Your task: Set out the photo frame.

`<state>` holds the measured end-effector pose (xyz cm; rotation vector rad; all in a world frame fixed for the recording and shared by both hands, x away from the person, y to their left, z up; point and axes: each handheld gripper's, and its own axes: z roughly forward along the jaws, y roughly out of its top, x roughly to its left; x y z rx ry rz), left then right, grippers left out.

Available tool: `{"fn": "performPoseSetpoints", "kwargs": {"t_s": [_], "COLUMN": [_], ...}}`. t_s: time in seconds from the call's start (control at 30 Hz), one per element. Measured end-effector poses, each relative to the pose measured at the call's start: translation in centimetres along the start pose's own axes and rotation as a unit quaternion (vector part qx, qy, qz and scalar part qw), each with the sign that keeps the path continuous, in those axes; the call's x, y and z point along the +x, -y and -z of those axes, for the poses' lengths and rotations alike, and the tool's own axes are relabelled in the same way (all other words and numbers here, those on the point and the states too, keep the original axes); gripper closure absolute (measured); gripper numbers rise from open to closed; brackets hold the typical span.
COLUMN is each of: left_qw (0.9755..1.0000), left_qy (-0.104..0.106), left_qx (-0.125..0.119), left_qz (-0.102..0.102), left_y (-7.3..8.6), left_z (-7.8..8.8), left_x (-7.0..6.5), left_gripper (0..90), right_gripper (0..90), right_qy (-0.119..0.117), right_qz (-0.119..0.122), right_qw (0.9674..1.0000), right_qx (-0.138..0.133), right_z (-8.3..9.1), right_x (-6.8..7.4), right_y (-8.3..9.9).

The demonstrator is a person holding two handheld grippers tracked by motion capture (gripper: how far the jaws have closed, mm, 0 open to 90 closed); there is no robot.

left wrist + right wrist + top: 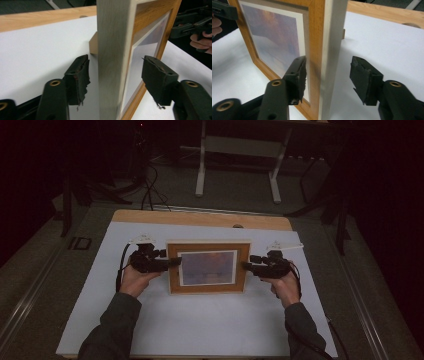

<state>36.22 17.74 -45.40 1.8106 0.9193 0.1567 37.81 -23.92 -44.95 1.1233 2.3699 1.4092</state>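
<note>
So there's a wooden picture frame [208, 268] standing upright on the white table top [200, 320], roughly mid-width and closer to the far edge than the near one. Pic inside is a hazy purple/orange sky thing w/ a white mat around it. Frame's front faces the person's side.

Left gripper [172, 262] is at the frame's left edge, right gripper [246, 265] at its right edge, one hand on each, both forearms in dark sleeves coming in from the near edge.

Left gripper view: jaws spread wide w/ the frame's pale side edge [112, 60] standing between them, clear gap on both sides, pads not touching the wood. Pads look pretty chewed up btw, frayed at the edges. You can see a small wooden block [93, 44] poking out behind the frame, prob its stand but can't tell for sure. Other gripper [192, 26] shows far off at the opposite edge.

Right gripper view: same deal, jaws apart around the frame's other side edge [331, 57]. Front-side pad sits v close to the frame face, maybe brushing it, can't tell. Back-side pad is well clear.

Bare wood strip [200, 218] of the table shows along the far edge, past the white top.
</note>
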Motion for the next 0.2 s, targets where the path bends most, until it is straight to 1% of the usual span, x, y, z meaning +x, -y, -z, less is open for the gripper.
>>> {"fn": "performPoseSetpoints", "kwargs": {"t_s": [0.1,0.13,0.2], "left_qw": [0.9998,0.9997,0.9994], "left_qy": [-0.01,-0.016,-0.026], "left_qx": [-0.015,-0.018,-0.023], "left_qz": [-0.001,0.0,-0.001], "left_y": [0.5,0.7,1.3], "left_z": [1.4,1.9,3.0], "left_x": [-0.1,-0.1,0.0], "left_gripper": [36.3,35.3,33.9], "right_gripper": [42.3,41.5,39.6], "right_qy": [0.0,-0.001,0.003], "right_qz": [-0.002,-0.002,-0.004], "right_qw": [0.9999,0.9999,0.9998], "right_qx": [-0.013,-0.016,-0.017], "right_z": [0.9,1.2,1.9], "right_x": [-0.1,-0.2,-0.4], "right_y": [0.3,0.4,0.9]}}
